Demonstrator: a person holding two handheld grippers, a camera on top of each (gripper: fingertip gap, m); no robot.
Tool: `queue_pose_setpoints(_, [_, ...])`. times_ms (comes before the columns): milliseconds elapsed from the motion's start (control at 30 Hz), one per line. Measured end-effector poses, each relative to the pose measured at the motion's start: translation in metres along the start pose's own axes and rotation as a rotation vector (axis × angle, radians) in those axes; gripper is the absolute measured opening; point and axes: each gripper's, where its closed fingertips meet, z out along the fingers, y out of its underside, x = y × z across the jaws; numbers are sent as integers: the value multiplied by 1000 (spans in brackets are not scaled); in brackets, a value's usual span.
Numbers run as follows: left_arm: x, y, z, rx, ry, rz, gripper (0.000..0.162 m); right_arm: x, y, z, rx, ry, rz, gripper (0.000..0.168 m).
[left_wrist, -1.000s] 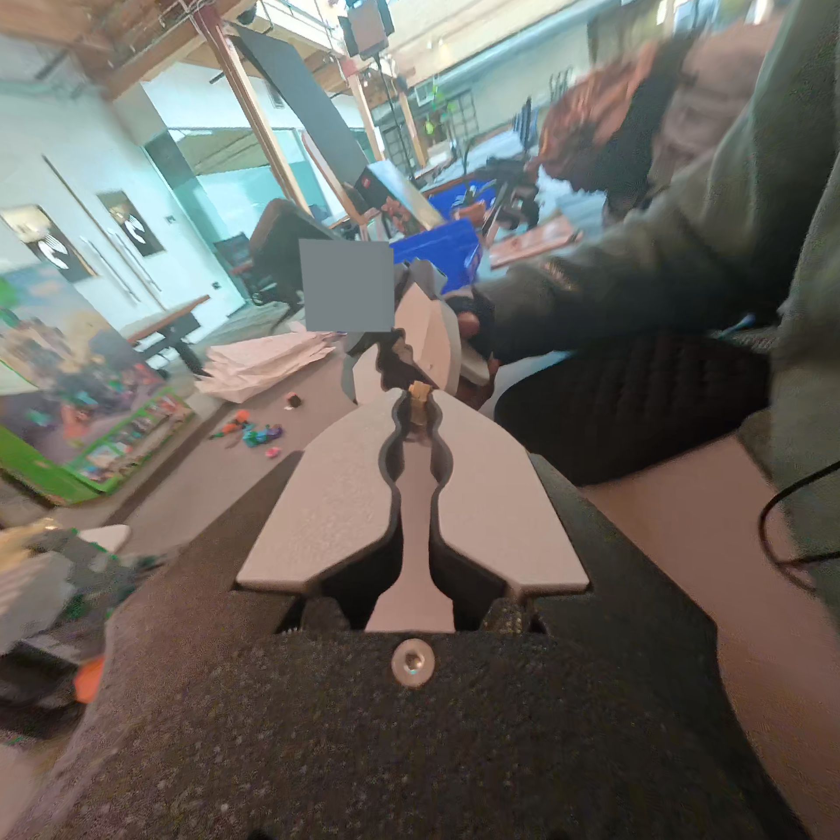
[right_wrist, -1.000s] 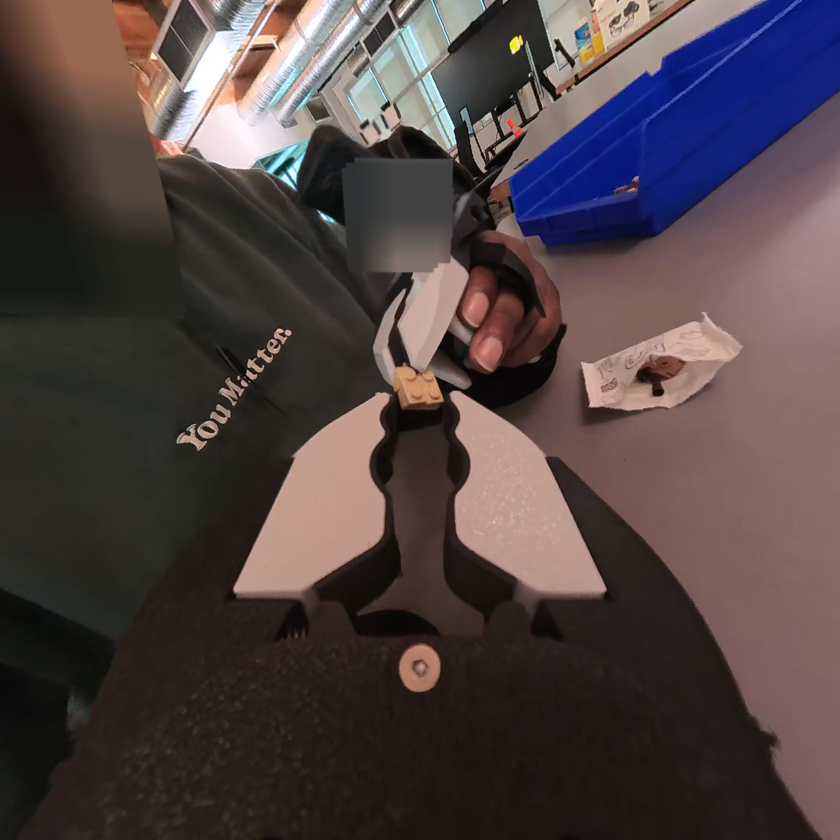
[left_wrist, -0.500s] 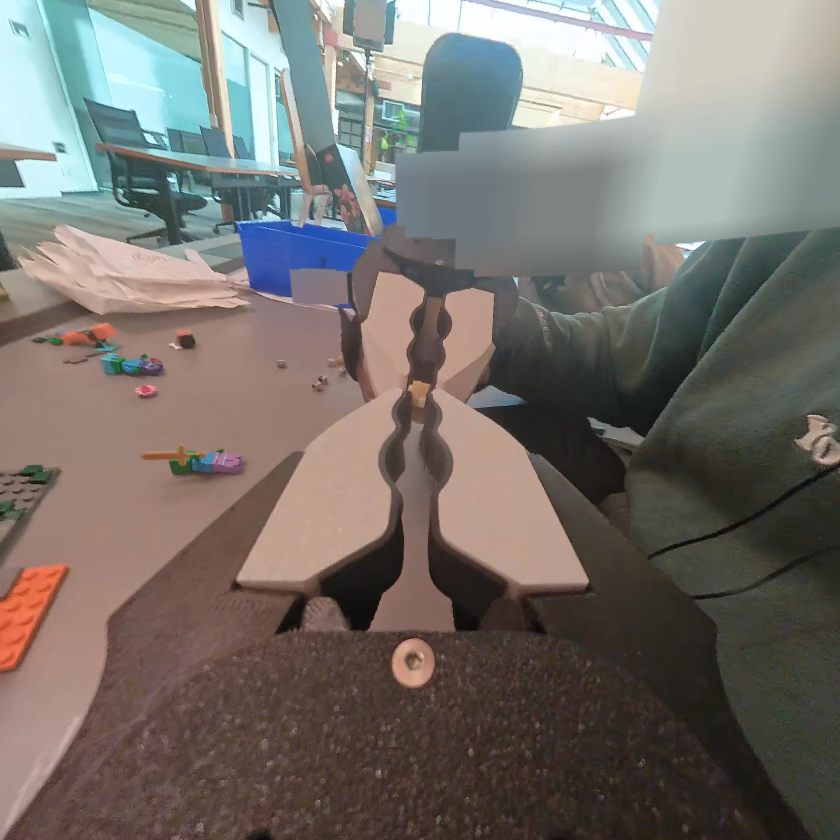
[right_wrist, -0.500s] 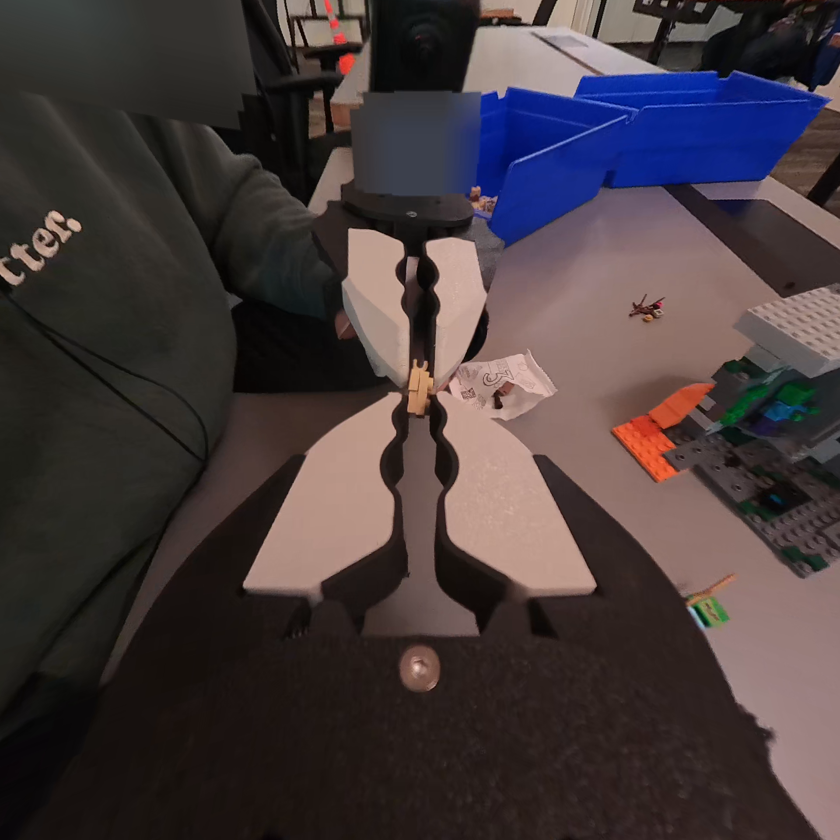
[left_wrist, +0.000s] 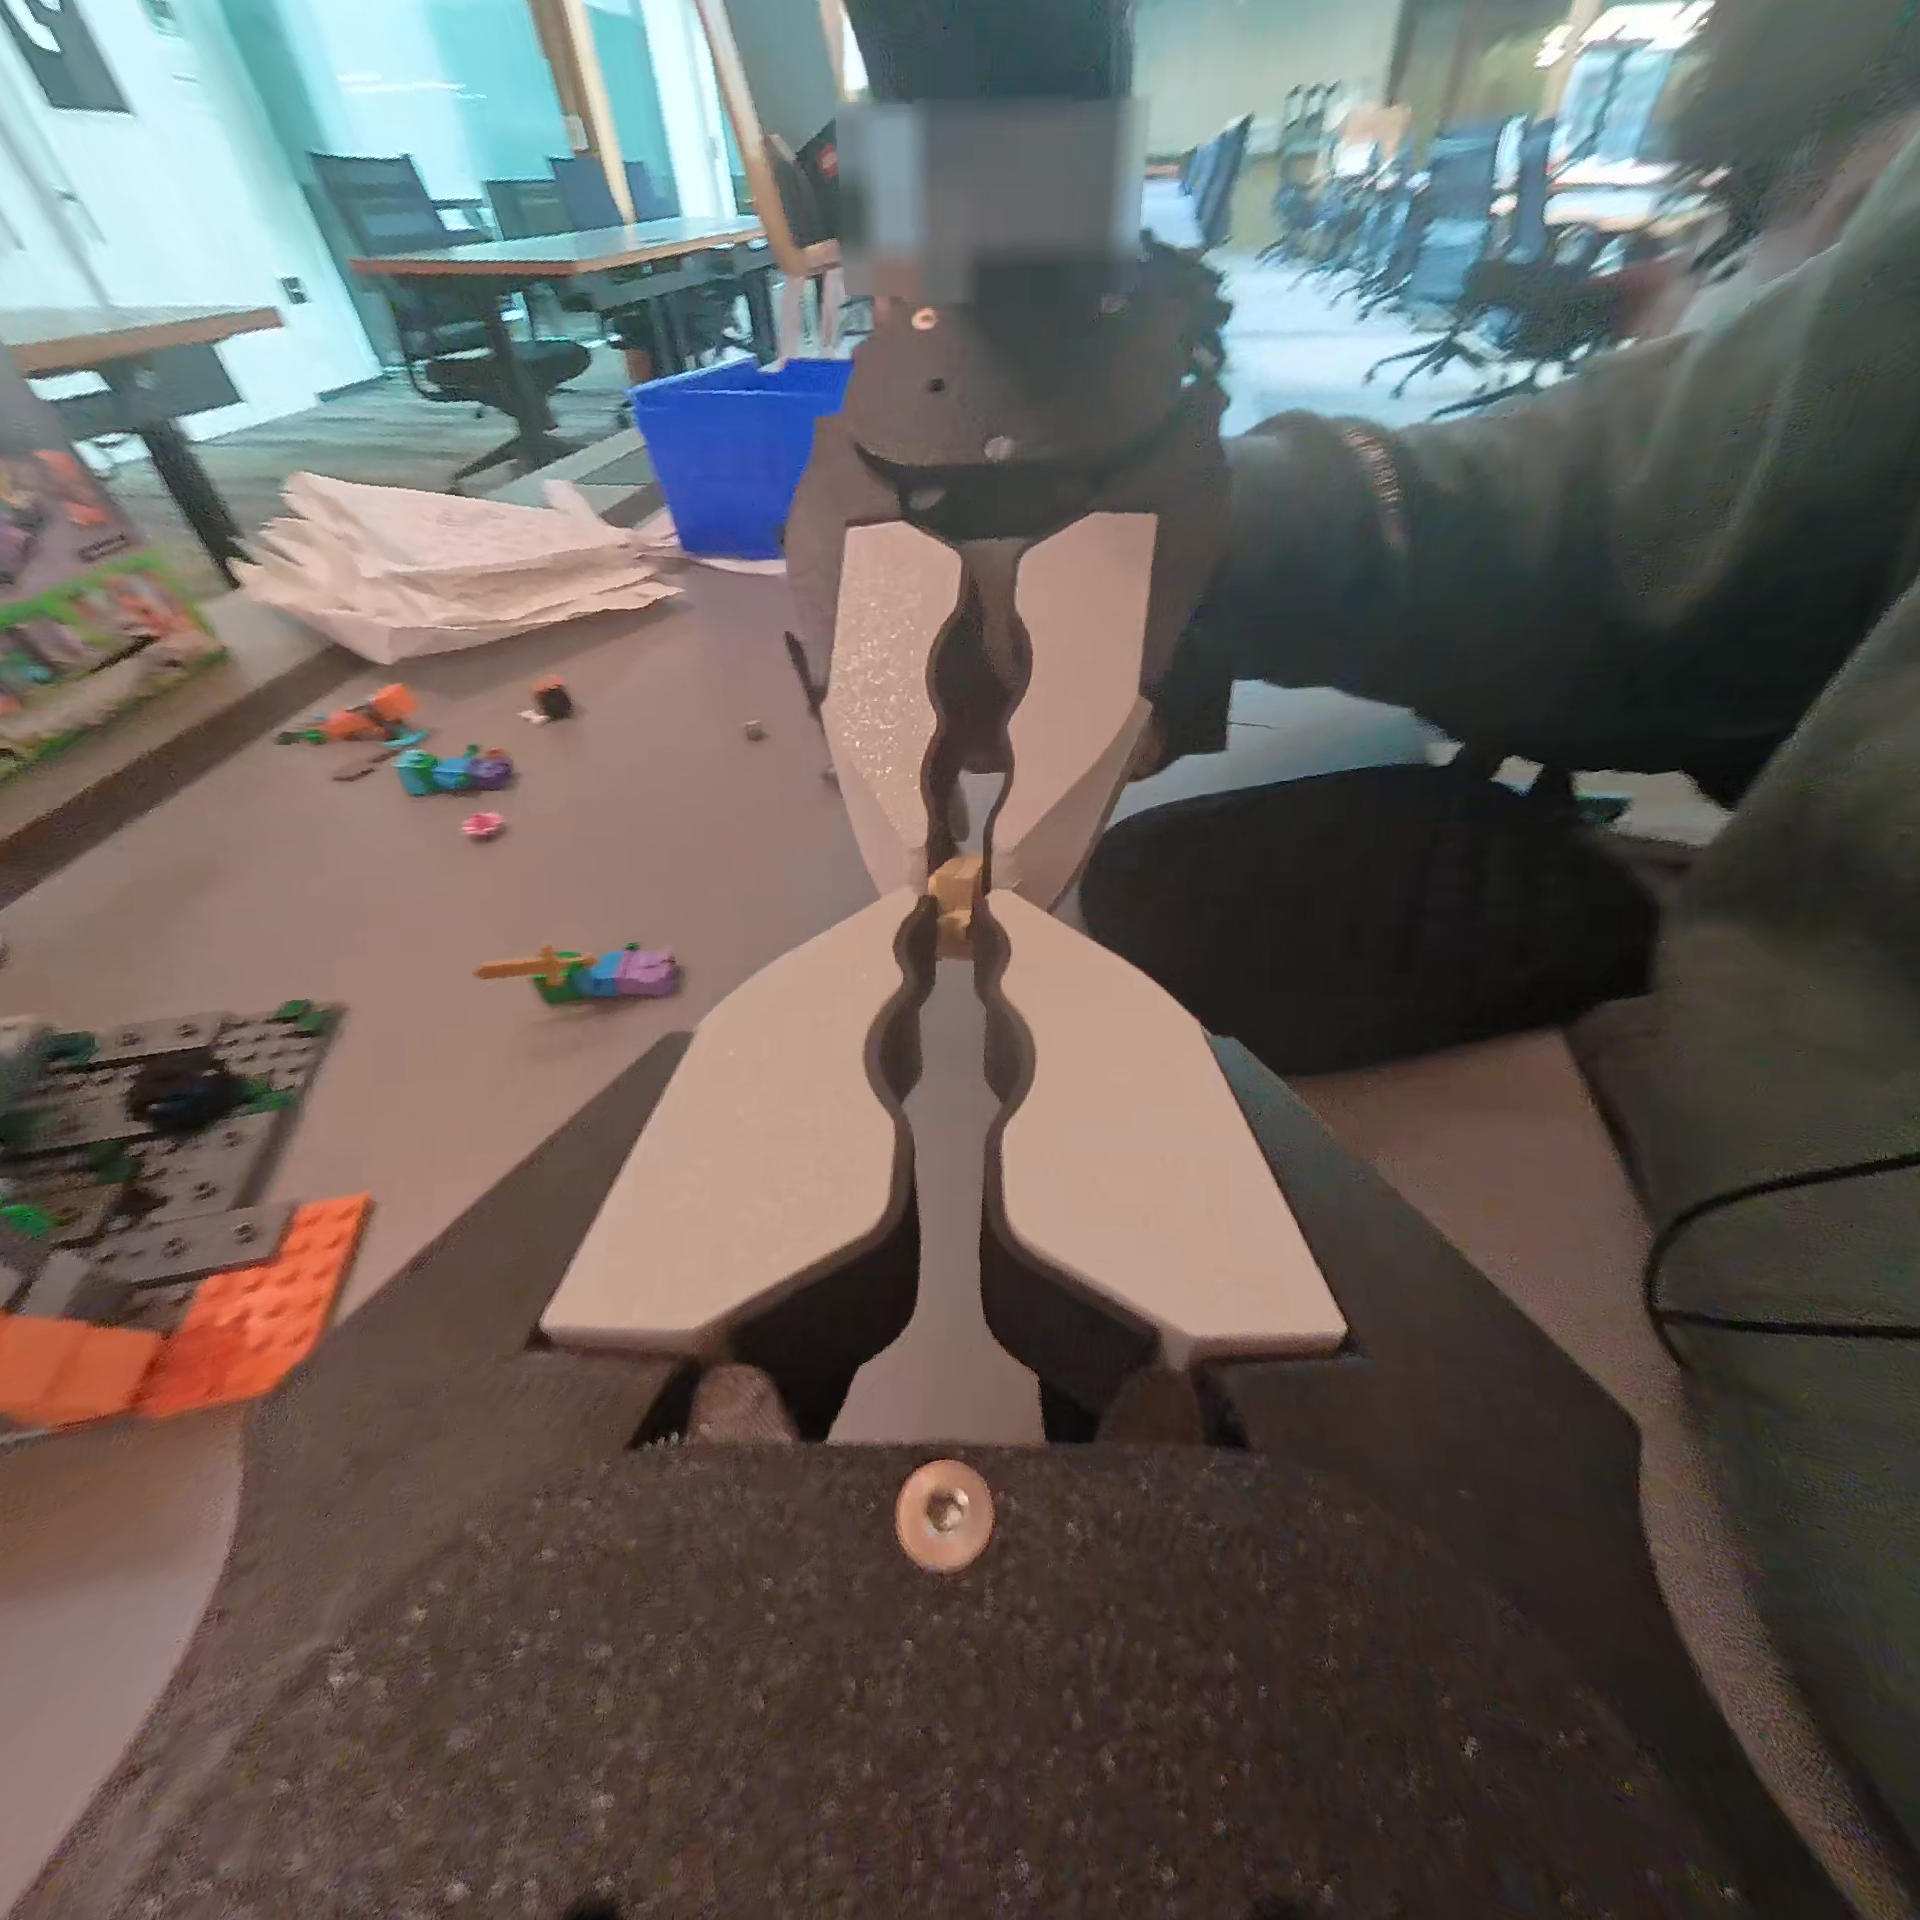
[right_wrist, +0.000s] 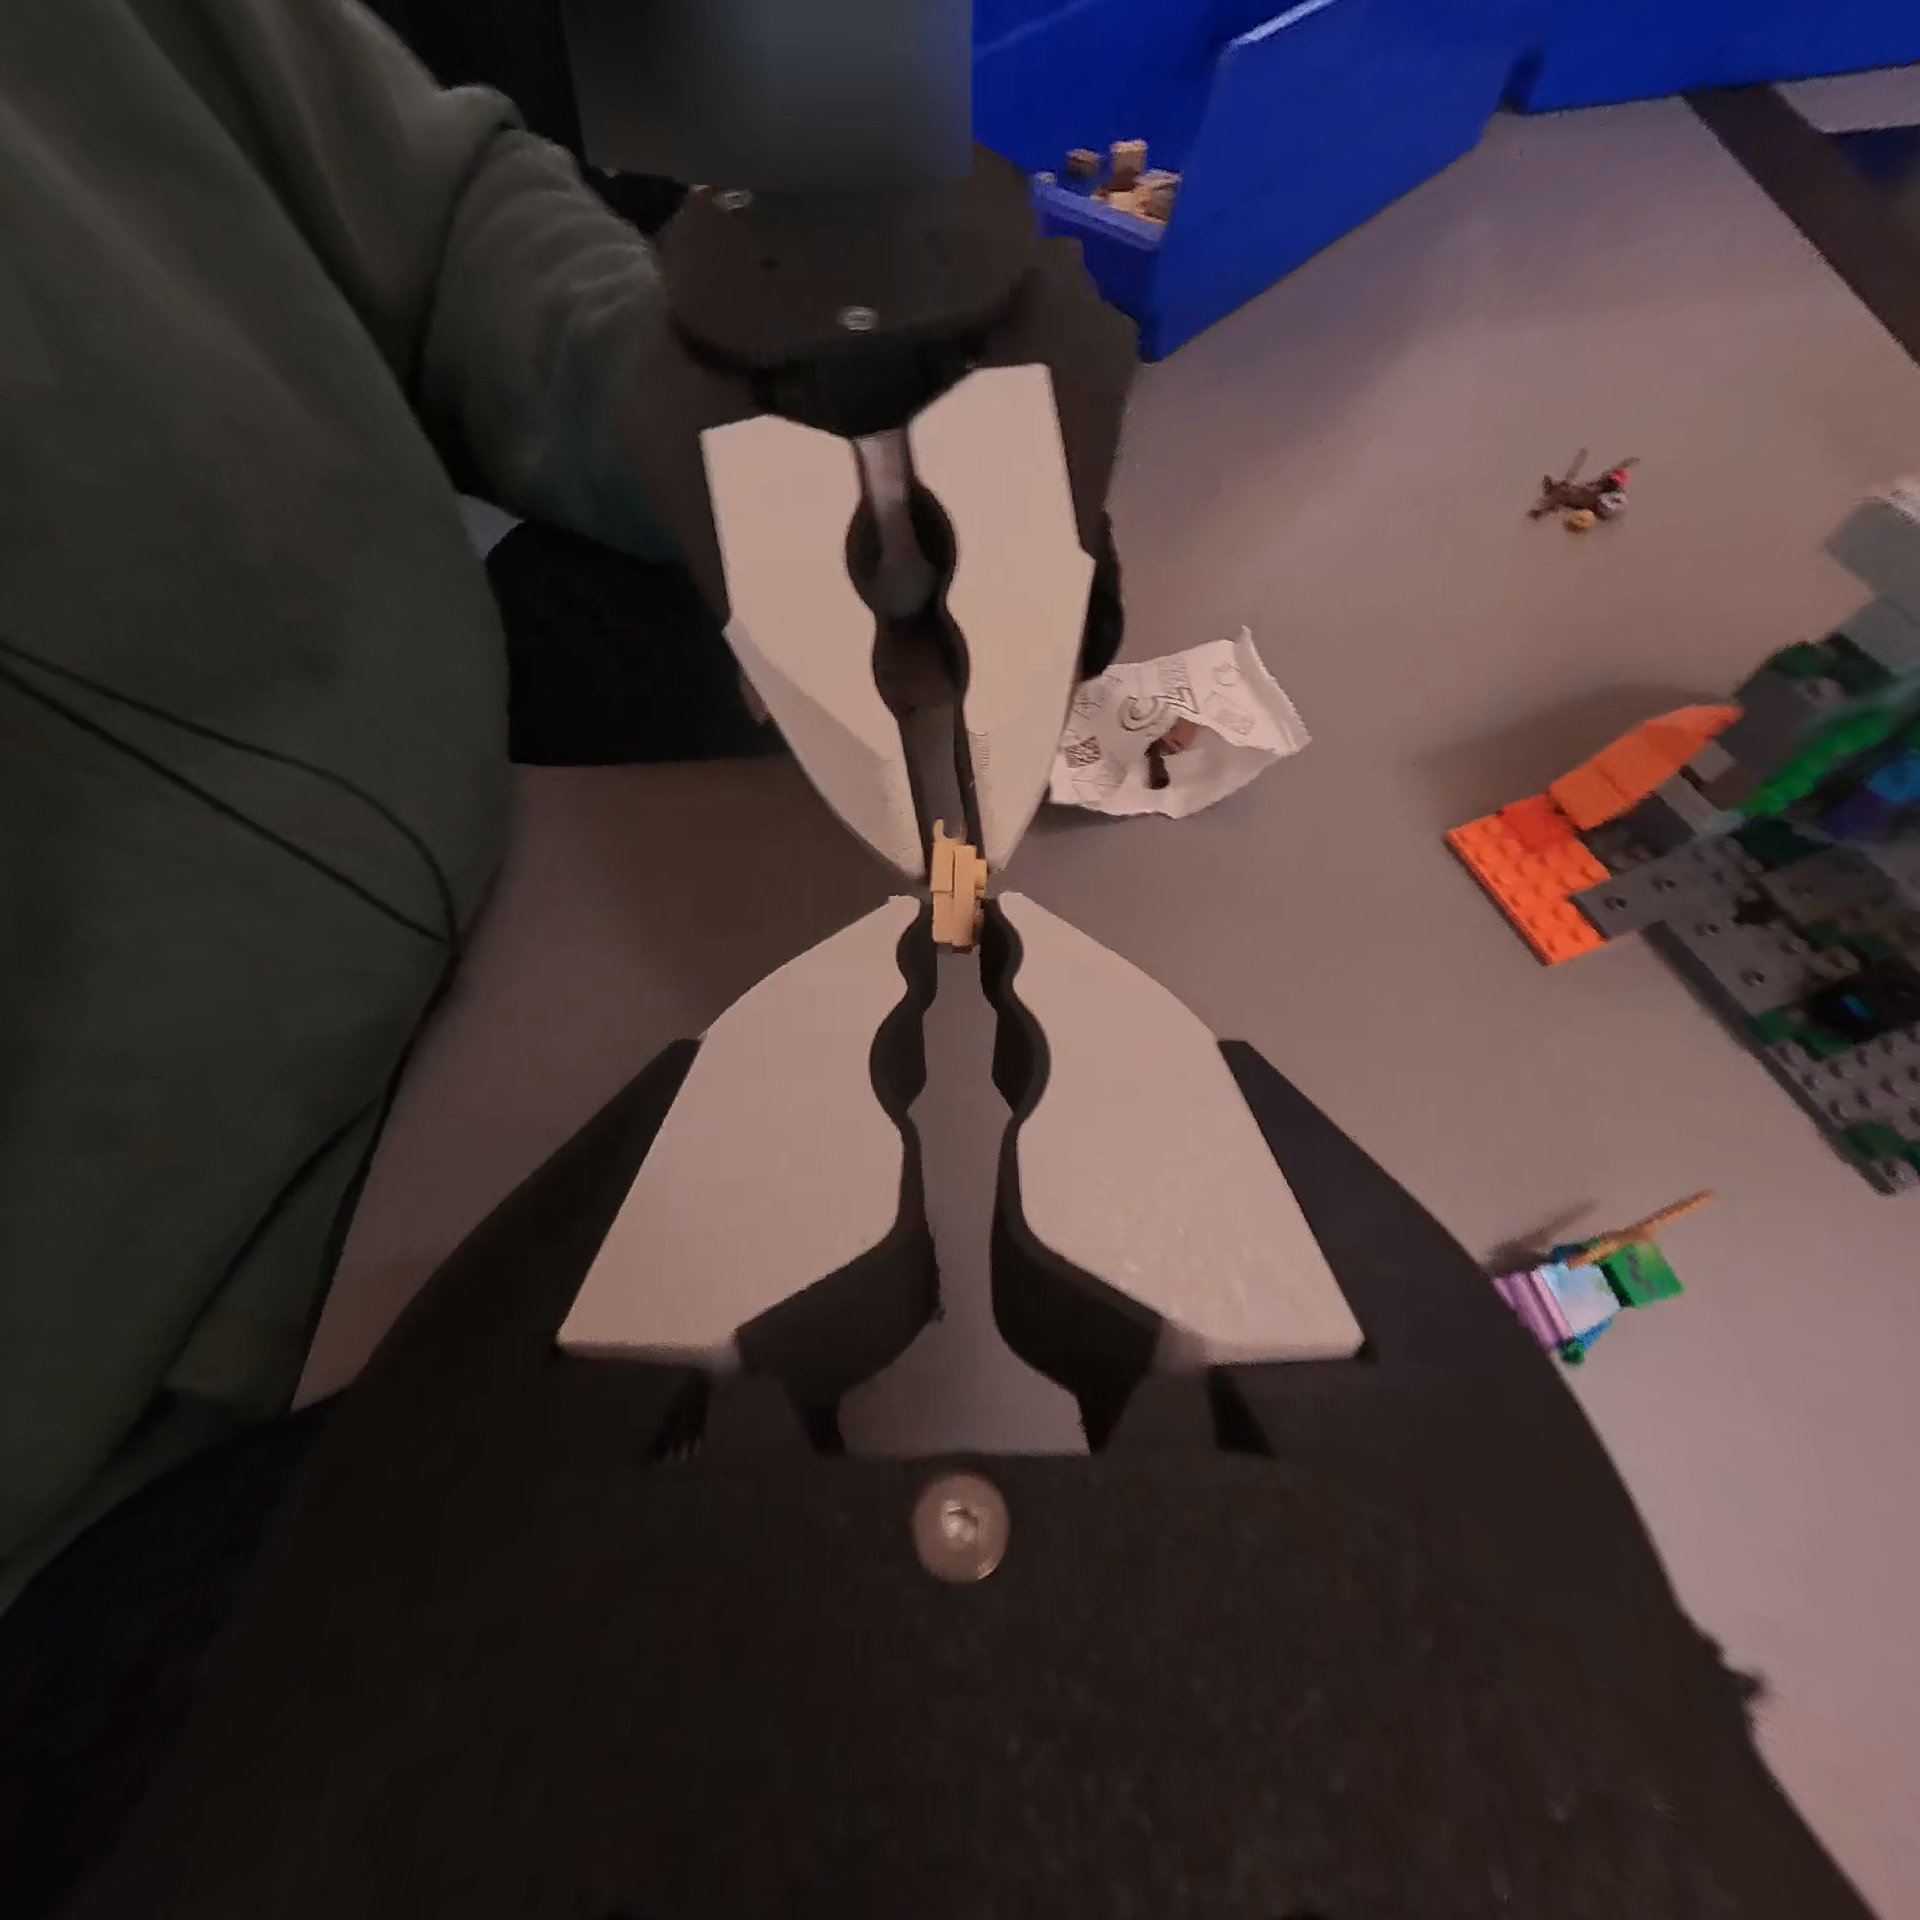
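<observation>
Jaws of both grippers meet tip to tip above the grey tabletop (right_wrist: 1351, 1039), each pair clenched on a small tan brick piece. Left gripper (left_wrist: 954, 925) grips the tan brick piece (left_wrist: 956, 904) at its very tips; the right gripper (right_wrist: 951, 925) grips the same tan cluster (right_wrist: 956, 883) from the opposite side — it looks like two thin tan parts pressed together, though blur hides the seam. Neither pair of jaws touches the tabletop.

Around the tan piece, on the right wrist view: a crumpled white paper bag (right_wrist: 1174, 727) lies just beyond it with a small brown part on it. Farther right of it sits a grey, green and orange brick build (right_wrist: 1766, 883); nearer the camera a small purple-and-green figure (right_wrist: 1579, 1288). Blue bins (right_wrist: 1299, 156) stand behind, one holding a few tan bits. A tiny dark figure (right_wrist: 1579, 499) lies alone on the tabletop.

On the left wrist view, left of the tan piece — loose coloured bricks (left_wrist: 447, 769), a stack of white paper bags (left_wrist: 447, 561), an orange plate (left_wrist: 270, 1299). A dark green sleeve (left_wrist: 1558, 540) reaches in behind the right gripper.
</observation>
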Motion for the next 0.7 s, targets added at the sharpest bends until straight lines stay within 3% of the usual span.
queue_pose_setpoints(300, [-6, 4, 3, -31, -65, 48, 7, 7, 3, 1, 39, 113, 64, 8])
queue_pose_setpoints(700, [-25, 2, -5, -113, -317, 279, 8, 25, -7, 4, 256, 243, 410, 8])
